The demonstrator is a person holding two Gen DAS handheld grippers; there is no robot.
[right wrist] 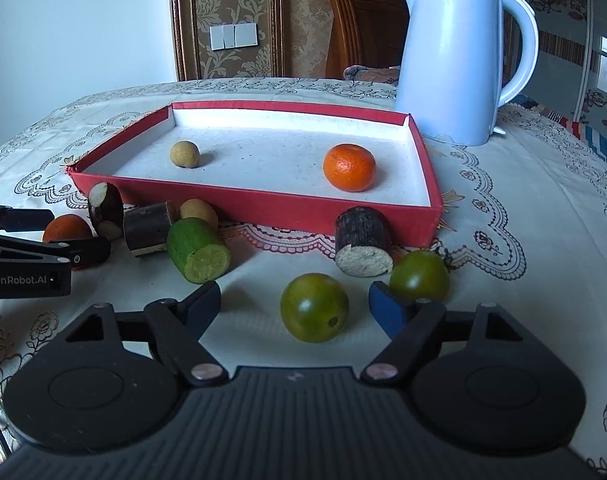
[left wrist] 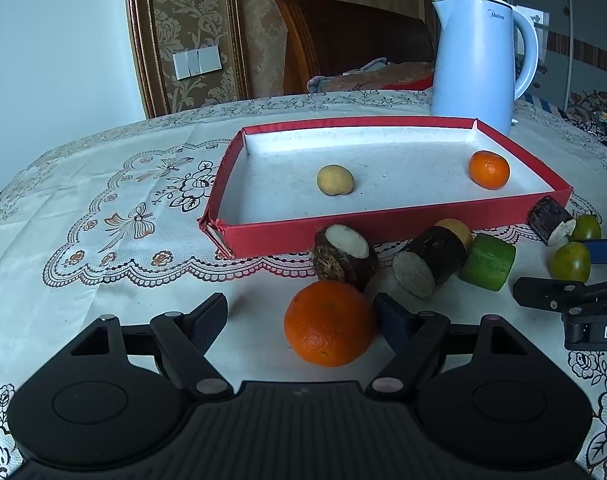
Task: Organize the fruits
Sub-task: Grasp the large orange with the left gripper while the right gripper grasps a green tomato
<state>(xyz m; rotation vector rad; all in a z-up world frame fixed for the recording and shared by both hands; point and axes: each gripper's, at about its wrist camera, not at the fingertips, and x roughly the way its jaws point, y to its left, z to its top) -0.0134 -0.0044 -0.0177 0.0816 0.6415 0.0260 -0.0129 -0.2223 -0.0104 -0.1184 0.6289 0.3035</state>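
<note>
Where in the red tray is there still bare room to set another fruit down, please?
The red tray is bare between the small yellow fruit and the mandarin, and along its far wall. The cloth before its near wall is crowded.

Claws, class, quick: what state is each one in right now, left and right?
Left claw: open, the big orange between its fingers, not gripped.
Right claw: open around a green tomato, pads not pressing on it.
</note>
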